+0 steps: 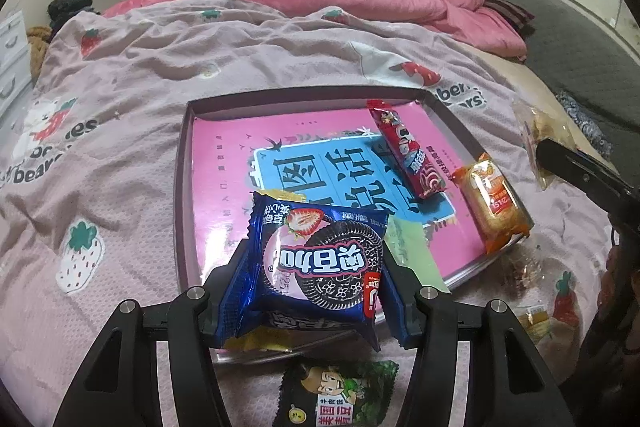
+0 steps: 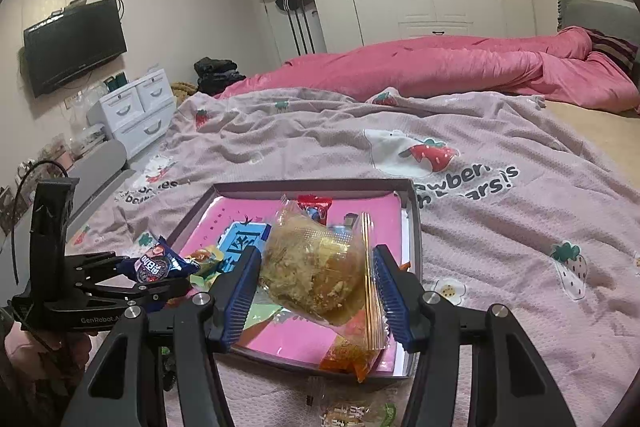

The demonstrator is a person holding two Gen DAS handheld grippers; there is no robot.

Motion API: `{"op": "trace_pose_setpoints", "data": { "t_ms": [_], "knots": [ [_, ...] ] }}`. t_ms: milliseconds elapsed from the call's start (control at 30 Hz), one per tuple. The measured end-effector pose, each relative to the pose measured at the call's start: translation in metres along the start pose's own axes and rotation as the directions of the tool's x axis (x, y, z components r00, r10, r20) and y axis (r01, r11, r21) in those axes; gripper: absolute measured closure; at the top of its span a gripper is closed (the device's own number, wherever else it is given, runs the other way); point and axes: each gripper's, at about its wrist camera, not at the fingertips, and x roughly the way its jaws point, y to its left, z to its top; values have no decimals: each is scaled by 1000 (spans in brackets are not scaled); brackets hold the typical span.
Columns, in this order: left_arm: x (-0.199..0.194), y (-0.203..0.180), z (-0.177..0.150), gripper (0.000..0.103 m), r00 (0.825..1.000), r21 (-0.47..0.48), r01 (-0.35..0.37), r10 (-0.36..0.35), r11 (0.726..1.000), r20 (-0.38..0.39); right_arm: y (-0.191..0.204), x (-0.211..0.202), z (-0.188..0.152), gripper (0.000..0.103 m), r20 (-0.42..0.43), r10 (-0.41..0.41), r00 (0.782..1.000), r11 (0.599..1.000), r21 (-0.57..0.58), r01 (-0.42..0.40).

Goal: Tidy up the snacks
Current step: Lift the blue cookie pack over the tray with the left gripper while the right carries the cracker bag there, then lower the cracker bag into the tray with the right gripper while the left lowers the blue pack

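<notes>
My left gripper (image 1: 314, 291) is shut on a blue cookie packet (image 1: 320, 263) with a strawberry picture, held just above the near edge of a shallow box (image 1: 184, 155) with a pink printed floor. Inside the box lie a red stick packet (image 1: 404, 151) and an orange cake packet (image 1: 494, 203). In the right wrist view my right gripper (image 2: 316, 291) is shut on a clear bag holding a yellowish pastry (image 2: 316, 267), above the same box (image 2: 414, 211). The left gripper (image 2: 132, 279) with the blue packet (image 2: 154, 263) shows at left there.
A green bean snack packet (image 1: 340, 395) lies on the strawberry-print blanket (image 1: 120, 75) just below the box. More wrapped snacks (image 1: 532, 315) sit at the right. A pink duvet (image 2: 440, 67) lies behind, with white drawers (image 2: 136, 111) and a wall television (image 2: 72, 47) at the left.
</notes>
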Motion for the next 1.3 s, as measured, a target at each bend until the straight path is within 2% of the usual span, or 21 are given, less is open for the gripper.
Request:
{"op": "trace_pose_setpoints", "data": {
  "t_ms": [433,967,1300],
  "knots": [
    [12,-11,-1,43,1000,41,0,1,999,-12,9,14,-7,46,-37,-13,999,999,-39,12],
    [21,-20,-3,43,999,58,31,-30,998,-34,18,26,-11,46,-69,-22,997,997,-82,16],
    [22,-17,-3,43,998,46,41,-40,998,-39,31,41,-20,46,-111,-34,993,989,-149,17]
  ]
}}
